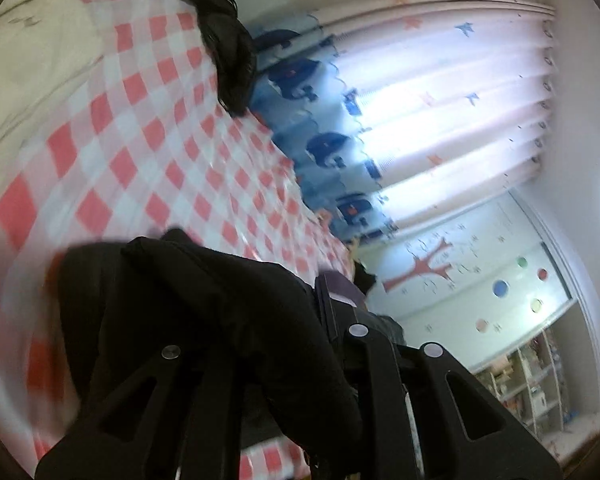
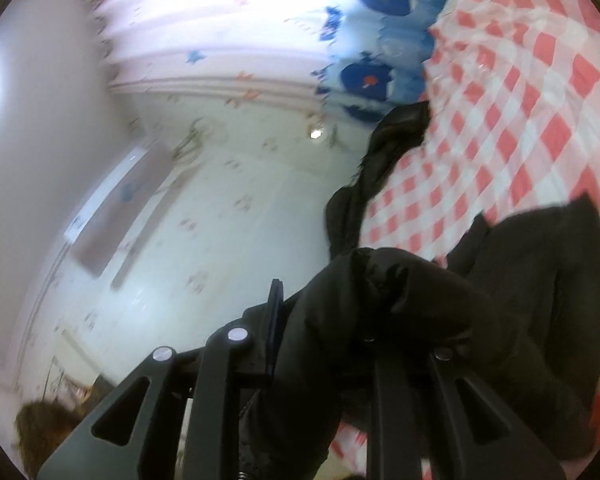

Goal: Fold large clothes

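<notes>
Left wrist: one black garment in tongs.

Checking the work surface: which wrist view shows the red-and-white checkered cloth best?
The left wrist view: the checkered cloth spreads across its left half beyond the black garment. The right wrist view shows only a blurred strip along its right side.

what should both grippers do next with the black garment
Probably carry the black garment across and lay it flat on the checked cloth. Both the left gripper and right gripper have fabric bunched between their jaws, lifted off the surface, with the rest trailing crumpled at the cloth's edge.
</notes>
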{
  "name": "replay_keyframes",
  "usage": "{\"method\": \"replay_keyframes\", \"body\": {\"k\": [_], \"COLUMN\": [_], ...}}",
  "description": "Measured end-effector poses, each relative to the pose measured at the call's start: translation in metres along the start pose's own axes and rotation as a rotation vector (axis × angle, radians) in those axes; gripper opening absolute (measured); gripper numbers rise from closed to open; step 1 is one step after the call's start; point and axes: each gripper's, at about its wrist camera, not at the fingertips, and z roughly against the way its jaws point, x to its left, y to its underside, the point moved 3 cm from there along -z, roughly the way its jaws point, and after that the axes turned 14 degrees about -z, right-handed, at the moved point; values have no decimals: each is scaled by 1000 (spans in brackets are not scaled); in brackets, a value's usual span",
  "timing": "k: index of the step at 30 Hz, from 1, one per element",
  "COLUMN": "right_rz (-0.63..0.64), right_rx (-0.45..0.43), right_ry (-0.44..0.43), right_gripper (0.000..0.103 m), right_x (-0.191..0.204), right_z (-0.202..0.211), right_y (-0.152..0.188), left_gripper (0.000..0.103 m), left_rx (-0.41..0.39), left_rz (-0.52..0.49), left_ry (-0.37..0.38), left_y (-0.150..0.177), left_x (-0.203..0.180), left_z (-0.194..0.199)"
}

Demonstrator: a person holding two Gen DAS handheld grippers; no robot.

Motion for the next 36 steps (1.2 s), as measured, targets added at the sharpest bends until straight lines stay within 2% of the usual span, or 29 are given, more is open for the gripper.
{"method": "replay_keyframes", "body": {"k": [5,7,13,16,17,20,22,24,26,27,28,29,31,32,34,36], "right_rz": [-55,-93,-200,-214,-212,-238,-268,-294,-314,-296,-230,-157,38,98,229,286], "right_rx": [-82,-102,-147,-154,-156,-152,-155,-169,-204,-233,-245,-246,-212,-189,-126,-63], "right_ry": [109,166,309,346,368,396,398,387,351,338,356,386,465,498,585,634], "right_gripper": [22,22,22,22,24,33,37,45,66,69,78,84,88,88,90,90], "right_x": [-42,-71,-147,-163,-168,-182,-189,-189,-177,-166,-149,-133,-97,-86,-67,-65], "right_z": [-30,-39,-57,-64,-67,-73,-71,-66,-58,-52,-50,-54,-72,-83,-117,-146], "right_y": [-58,-74,-106,-116,-120,-126,-127,-128,-125,-121,-116,-112,-98,-93,-80,-69], "left_gripper": [11,11,12,15,16,17,17,19,28,41,53,60,85,89,89,89], "left_rx": [2,19,53,79,99,239,328,358,322,299,262,226,164,123,57,-7], "left_rz": [15,9,19,7,-6,-34,-17,-1,52,51,33,4,-51,-75,-74,-51], "left_ry": [-106,-178,-328,-406,-434,-544,-573,-587,-501,-467,-446,-452,-489,-498,-522,-478], "left_y": [-24,-25,-21,-20,-19,-12,-8,-14,-23,-26,-31,-35,-40,-44,-52,-55], "left_x": [39,62,122,145,152,179,187,182,166,155,141,128,105,94,82,71], "left_z": [-54,-78,-129,-154,-163,-204,-220,-220,-200,-190,-176,-165,-147,-141,-129,-124]}}
